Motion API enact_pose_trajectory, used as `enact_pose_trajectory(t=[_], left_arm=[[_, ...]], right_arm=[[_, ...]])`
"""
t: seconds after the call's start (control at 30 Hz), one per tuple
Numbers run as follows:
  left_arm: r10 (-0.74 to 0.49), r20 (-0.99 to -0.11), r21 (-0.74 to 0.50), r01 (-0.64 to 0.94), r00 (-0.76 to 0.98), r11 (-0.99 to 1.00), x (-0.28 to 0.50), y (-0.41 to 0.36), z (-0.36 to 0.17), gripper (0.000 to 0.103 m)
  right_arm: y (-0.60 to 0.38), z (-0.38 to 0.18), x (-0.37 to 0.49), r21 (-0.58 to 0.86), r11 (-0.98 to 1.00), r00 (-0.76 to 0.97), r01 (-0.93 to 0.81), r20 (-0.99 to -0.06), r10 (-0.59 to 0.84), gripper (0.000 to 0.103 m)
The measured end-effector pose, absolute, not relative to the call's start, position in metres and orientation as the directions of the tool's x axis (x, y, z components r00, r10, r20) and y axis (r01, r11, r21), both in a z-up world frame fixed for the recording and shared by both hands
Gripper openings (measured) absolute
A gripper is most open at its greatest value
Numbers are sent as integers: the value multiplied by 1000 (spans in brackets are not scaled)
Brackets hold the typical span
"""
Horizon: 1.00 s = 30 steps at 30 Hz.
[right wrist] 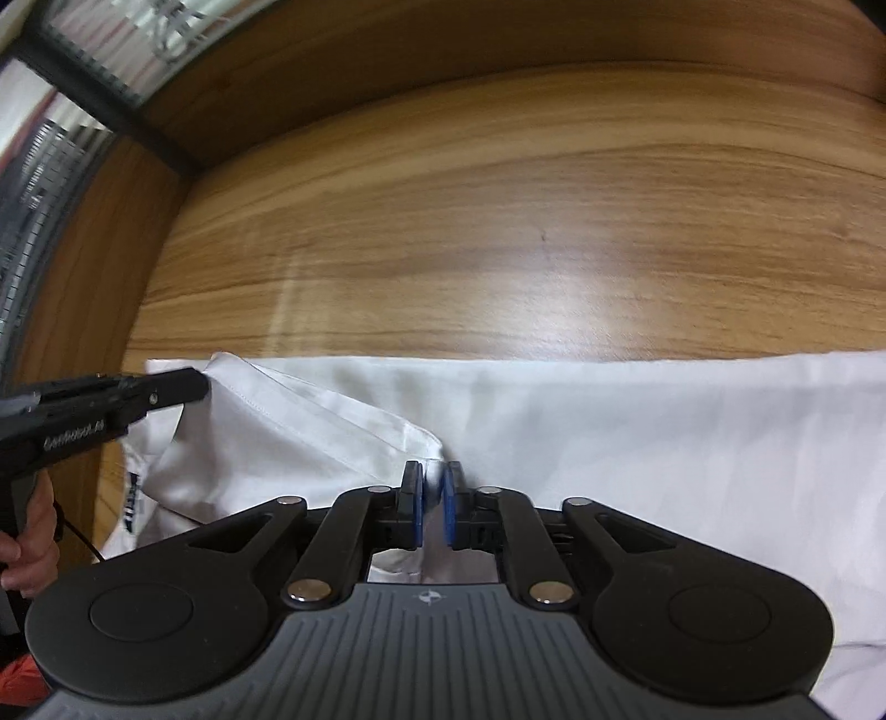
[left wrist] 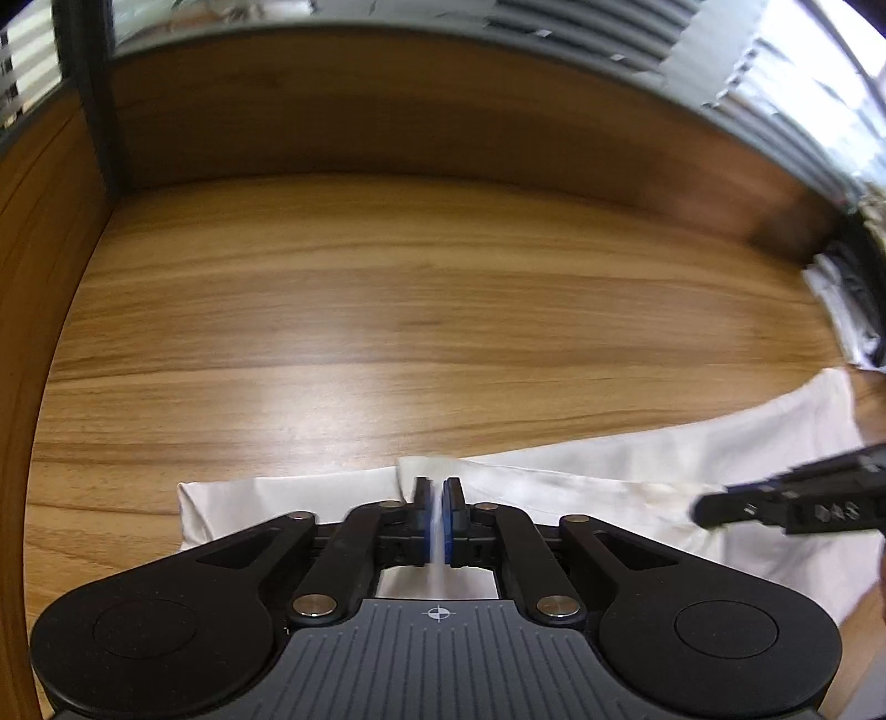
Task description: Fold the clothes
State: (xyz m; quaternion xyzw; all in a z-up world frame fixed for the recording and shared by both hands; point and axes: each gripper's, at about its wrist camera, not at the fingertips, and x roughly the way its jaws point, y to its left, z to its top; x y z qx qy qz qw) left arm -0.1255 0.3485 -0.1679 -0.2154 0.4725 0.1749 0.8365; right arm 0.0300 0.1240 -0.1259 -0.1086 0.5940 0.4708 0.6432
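White garment (right wrist: 609, 421): cotton-like cloth spread flat on the desk along its near edge, with a stitched hem and a folded-over flap at its left part; a small dark printed mark shows near the lower left corner.
Desk (left wrist: 387, 310): wood-grain top, bare beyond the cloth, closed in by wooden side and back panels.
Containers: I see none on the desk.
Left gripper (left wrist: 438, 487): clenched on a raised fold at the garment's far edge, a thin strip of white cloth pinched between the blue pads (left wrist: 426, 520); in the right wrist view it (right wrist: 191, 387) comes in from the left with its tip at the garment's upper left corner.
Right gripper (right wrist: 433, 471): jaws nearly together, grasping a bunched ridge of the garment where the folded flap ends; cloth runs down between the blue pads (right wrist: 449, 515). In the left wrist view it (left wrist: 703, 507) reaches in from the right, tip down on the cloth.
Hand (right wrist: 27, 543): wrapped round the left gripper's handle, at the left edge, with a thin dark cable beside it.
Pile of clothes (left wrist: 847, 304): white and dark pieces heaped at the desk's far right, well apart from the garment.
Window blinds (left wrist: 609, 27): grey slats above the back panel, blurred.
Obstructions: nothing lies on the garment but the two grippers.
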Motion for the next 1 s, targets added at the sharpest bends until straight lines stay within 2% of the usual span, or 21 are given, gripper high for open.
enact_pose_trajectory(t=[0.03,0.1,0.13,0.37,0.43,0.57,1.0], left_arm=[[93,-860,-203,-504,501,840,-128,353,-165,9],[107,-847,-218,-524,521,823,-138,361,-156,23],[119,-842,-219,-536,525,815,-145,364,-152,23],[176,-848,-208,-619,500,757,-194,372,-138,24],[169,-858,-206,-627,485,751,-204,367,-139,24],[145,-879,-207,-638,454,742,-222,354,-146,24],[77,-893,-226,-591,443,775,-241,290,-163,25]], right_arm=[[124,-126,29,418,531,-151,-737,-868,474,12],[123,-123,26,410,513,-151,-754,-868,472,19],[122,-122,25,408,508,-152,-758,-869,471,22],[126,-125,21,411,506,-158,-758,-869,469,22],[128,-127,15,364,473,-152,-802,-891,429,18],[131,-128,2,272,411,-118,-870,-925,362,18],[66,-84,14,247,507,3,-826,-898,441,21]])
